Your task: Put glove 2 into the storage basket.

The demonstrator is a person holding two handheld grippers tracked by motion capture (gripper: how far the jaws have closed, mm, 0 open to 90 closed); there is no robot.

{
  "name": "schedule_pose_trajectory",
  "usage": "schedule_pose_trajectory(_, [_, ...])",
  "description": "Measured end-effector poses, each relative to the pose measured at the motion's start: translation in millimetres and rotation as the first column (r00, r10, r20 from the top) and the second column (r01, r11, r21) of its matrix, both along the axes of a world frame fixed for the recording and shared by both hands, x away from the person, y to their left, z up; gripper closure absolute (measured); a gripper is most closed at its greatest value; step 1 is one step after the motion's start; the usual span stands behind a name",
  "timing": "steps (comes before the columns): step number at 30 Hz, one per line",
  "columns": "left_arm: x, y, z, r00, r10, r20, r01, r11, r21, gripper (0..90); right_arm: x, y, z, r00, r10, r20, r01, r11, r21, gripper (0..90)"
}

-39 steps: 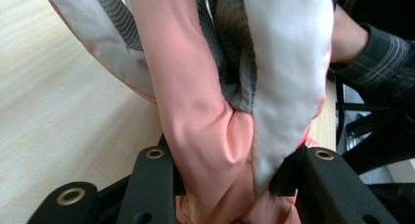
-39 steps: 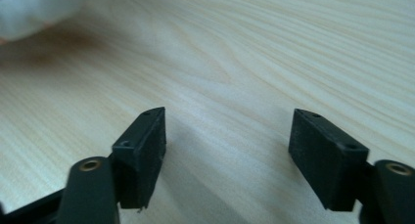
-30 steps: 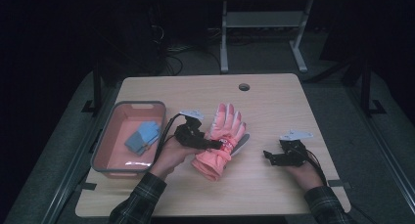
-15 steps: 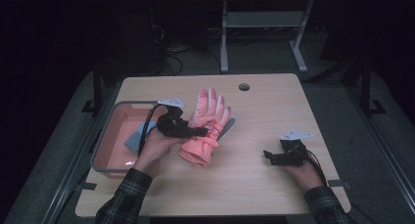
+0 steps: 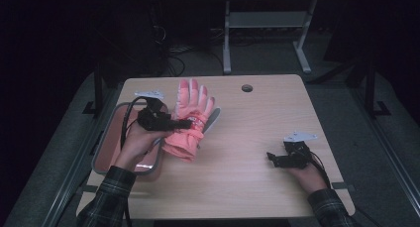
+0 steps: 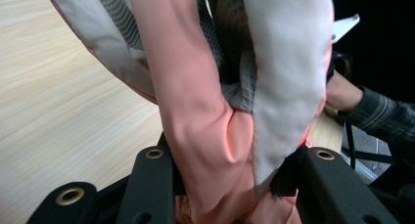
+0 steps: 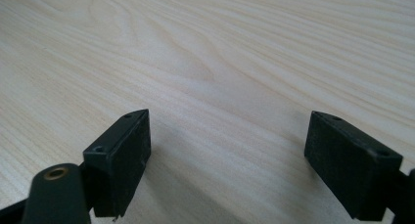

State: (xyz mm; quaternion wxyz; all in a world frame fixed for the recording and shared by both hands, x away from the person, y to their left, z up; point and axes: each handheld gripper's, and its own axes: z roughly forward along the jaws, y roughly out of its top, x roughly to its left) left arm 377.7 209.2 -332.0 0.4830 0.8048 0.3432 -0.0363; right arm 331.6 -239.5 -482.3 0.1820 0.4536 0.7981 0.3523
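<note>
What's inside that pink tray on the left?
Little shows: the tray has bare pink floor near its front and far corners. The left hand, its tool and the held glove cover its middle, hiding whatever lies there.

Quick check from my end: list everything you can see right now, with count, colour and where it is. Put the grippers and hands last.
glove: one, salmon pink with grey and white panels, held up over the table's left part, fingers pointing to the far side
tray: one, grey rim with pink inside, at the table's left edge, partly behind the left hand
table: one, light wood, with a small dark round hole near its far edge
desk frame: one, pale grey, on the floor beyond the table
left gripper: one, black, jaws clamped on the glove near its cuff
right gripper: one, black, jaws wide apart over bare wood, at the table's right part
hands: two, with plaid sleeves, one on each gripper
</note>
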Motion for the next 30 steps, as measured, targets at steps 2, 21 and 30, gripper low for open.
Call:
schedule_pose_trajectory(2, [-0.1, 8.8, 4.9, 0.9999, 0.016, 0.001, -0.016, 0.9999, 0.004, 61.6, -0.2, 0.2, 0.1, 1.0, -0.002, -0.004, 0.002, 1.0, 0.002, 17.2])
schedule_pose_trajectory(21, [-6.1, 105.1, 23.1, 0.9804, 0.196, -0.018, -0.195, 0.979, 0.06, 61.4, 0.4, -0.5, -0.1, 0.9998, -0.019, -0.002, 0.019, 1.0, -0.001, 16.1])
schedule_pose_trajectory(30, [-7.1, 139.6, 11.1, 0.9579, 0.283, -0.047, -0.278, 0.9556, 0.099, 61.3, 0.7, -0.6, -0.2, 0.9998, -0.017, 0.002, 0.017, 1.0, -0.002, 16.1])
